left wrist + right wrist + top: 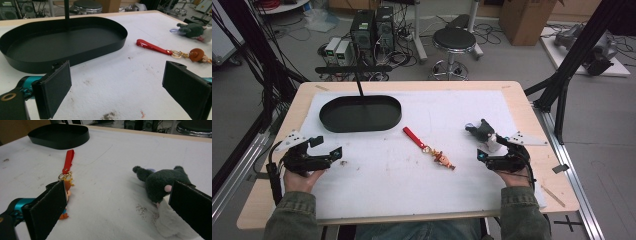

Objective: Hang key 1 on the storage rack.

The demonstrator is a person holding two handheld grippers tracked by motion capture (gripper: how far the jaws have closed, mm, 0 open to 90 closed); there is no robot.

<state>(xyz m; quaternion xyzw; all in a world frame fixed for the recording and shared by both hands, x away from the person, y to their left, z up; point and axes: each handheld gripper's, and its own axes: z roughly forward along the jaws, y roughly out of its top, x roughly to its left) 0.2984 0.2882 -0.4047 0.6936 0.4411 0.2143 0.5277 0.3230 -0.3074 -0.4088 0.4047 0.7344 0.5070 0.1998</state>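
Observation:
A black oval tray (362, 127) lies at the back left of the white mat, empty, with a thin black post (360, 87) rising at its far side. A red strap keychain with a small orange figure (429, 148) lies mid-table. A grey and white plush toy (482, 131) lies at the right. My left gripper (328, 146) stands open near the left edge, nothing between its jaws. My right gripper (492, 148) is open just in front of the plush. In the left gripper view the gripper (117, 82) faces the tray (75, 58) and the keychain (152, 47). In the right gripper view the open gripper (117, 202) has the plush (162, 181) by its right jaw and the keychain (68, 161) by its left.
The white mat (377, 185) covers most of the wooden table (267, 200). Beyond the far edge stand a black stool (454, 40), computer towers (372, 30) and a cardboard box (524, 17). Black frame posts (562, 85) stand off the right side.

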